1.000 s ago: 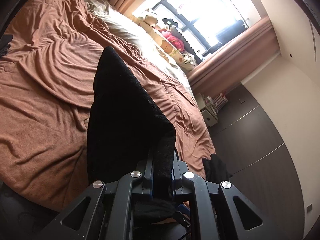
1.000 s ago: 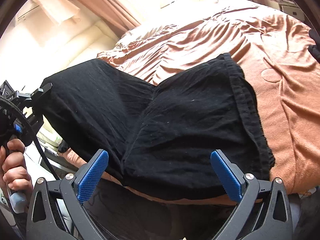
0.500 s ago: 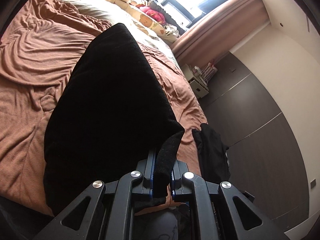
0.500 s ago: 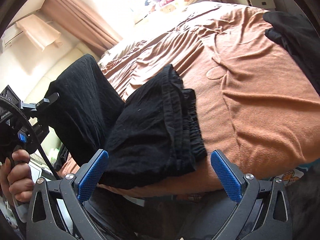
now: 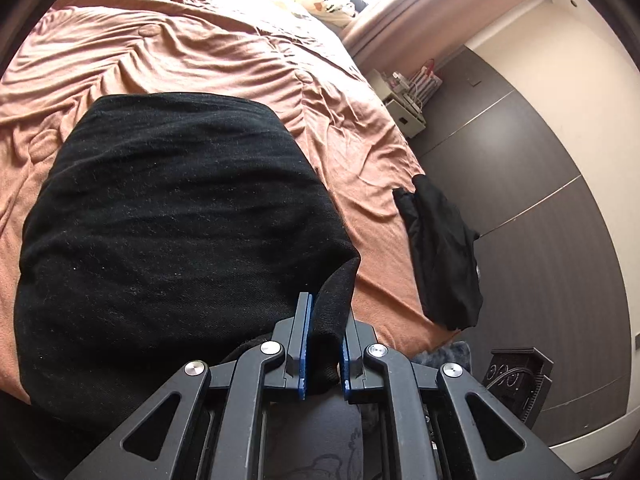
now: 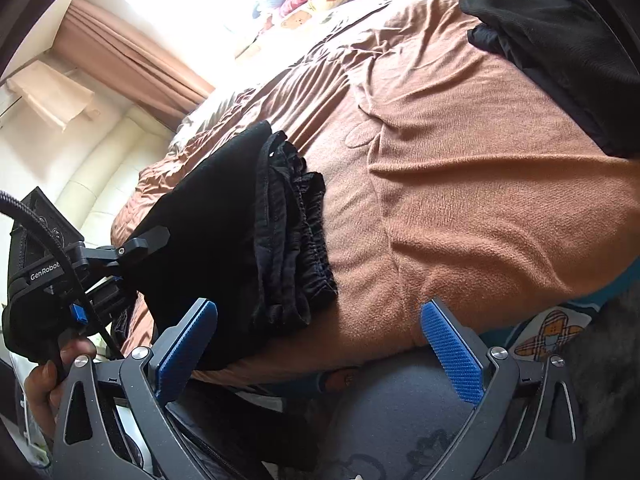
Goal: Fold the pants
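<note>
My left gripper (image 5: 323, 340) pinching pants (image 5: 176, 216) corner, pads clamped on cloth. Right gripper (image 6: 320, 344) spread, empty, bed edge between pads. Pants: folded bundle at bed (image 5: 224, 52) near edge, layered hems stacked toward 12. Judge: lay held flap flat over stack, align edges, then release. Second black garment (image 5: 440, 256) at 3, leave alone.
</note>
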Available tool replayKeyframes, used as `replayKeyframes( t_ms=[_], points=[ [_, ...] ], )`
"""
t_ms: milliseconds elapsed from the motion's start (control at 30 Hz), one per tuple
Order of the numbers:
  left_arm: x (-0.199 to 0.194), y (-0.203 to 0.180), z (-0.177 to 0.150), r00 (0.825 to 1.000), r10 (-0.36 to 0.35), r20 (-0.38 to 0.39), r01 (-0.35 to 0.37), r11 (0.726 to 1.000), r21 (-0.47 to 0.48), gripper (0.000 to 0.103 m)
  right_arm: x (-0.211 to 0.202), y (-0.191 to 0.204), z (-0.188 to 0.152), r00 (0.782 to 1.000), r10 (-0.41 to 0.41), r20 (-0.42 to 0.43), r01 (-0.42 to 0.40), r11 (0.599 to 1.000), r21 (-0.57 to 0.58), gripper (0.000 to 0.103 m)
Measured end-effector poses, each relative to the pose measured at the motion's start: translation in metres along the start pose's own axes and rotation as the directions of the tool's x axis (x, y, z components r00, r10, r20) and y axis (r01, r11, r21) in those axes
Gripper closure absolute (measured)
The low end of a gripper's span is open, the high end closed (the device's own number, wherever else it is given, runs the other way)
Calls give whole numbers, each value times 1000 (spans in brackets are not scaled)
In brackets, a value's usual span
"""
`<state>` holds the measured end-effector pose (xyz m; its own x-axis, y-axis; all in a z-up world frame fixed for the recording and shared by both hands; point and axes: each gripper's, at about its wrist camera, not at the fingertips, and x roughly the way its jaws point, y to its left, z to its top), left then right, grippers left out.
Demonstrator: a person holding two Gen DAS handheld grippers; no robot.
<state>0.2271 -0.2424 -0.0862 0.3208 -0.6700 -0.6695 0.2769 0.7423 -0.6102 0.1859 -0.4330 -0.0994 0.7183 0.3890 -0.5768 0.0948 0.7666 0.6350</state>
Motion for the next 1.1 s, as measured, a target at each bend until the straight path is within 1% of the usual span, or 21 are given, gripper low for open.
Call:
replayKeyframes(
  t_ms=[100,200,300,333,367,400,467,500,533,567,600,700,867,1000,1067,1100],
  points=[
    [-4,-11,2,1000,-15,12,14,1000,19,91,1,-3,-1,1000,-1,-4,1,1000,9,0],
    [-2,-23,-3,998,-54,-16,54,998,36,91,-1,-6,-2,1000,-2,0,2,1000,15,0],
    [11,-29,-10,999,-19,-41,21,998,65,91,-4,-10,-2,1000,-7,1,7,1000,25,0],
    [18,-27,-11,998,4,-59,-1,998,55,89,-6,-11,-3,1000,-9,1,9,1000,29,0],
    [24,-22,-12,996,17,-84,-14,999,35,83,-8,-12,-3,1000,-9,0,9,999,32,0],
    [30,-18,-13,994,3,-111,-2,1000,9,77,-11,-13,-3,1000,-8,1,8,999,33,0],
    [33,-17,-17,988,-63,-142,61,998,-24,74,-16,-13,-3,1000,-6,6,6,1000,29,0],
    [33,-20,-17,985,-78,-153,77,997,-12,71,-18,-13,-2,1000,-3,10,3,1000,26,0],
    [32,-24,-17,985,-73,-154,76,997,11,68,-20,-13,-2,1000,-2,15,2,1000,26,0],
    [28,-28,-16,988,-56,-144,61,998,34,60,-23,-13,-1,1000,1,20,-2,1000,27,0],
    [23,-29,-15,991,-45,-125,51,998,46,55,-24,-13,1,1000,7,25,-7,1000,29,0],
    [9,-25,-10,996,-32,-80,37,997,65,47,-28,-7,4,999,29,40,-29,999,22,0],
    [-4,-5,0,999,27,-47,-24,998,62,46,-24,9,6,998,60,30,-59,998,-16,0],
    [-15,23,6,997,69,-27,-68,997,27,46,-13,25,7,998,69,10,-68,997,-45,1],
    [-23,39,9,996,86,-14,-86,996,5,46,-6,33,8,997,72,-2,-72,996,-61,6],
    [-27,47,10,995,98,-4,-98,995,-7,46,-1,36,9,997,71,-12,-71,995,-67,10]
  ],
)
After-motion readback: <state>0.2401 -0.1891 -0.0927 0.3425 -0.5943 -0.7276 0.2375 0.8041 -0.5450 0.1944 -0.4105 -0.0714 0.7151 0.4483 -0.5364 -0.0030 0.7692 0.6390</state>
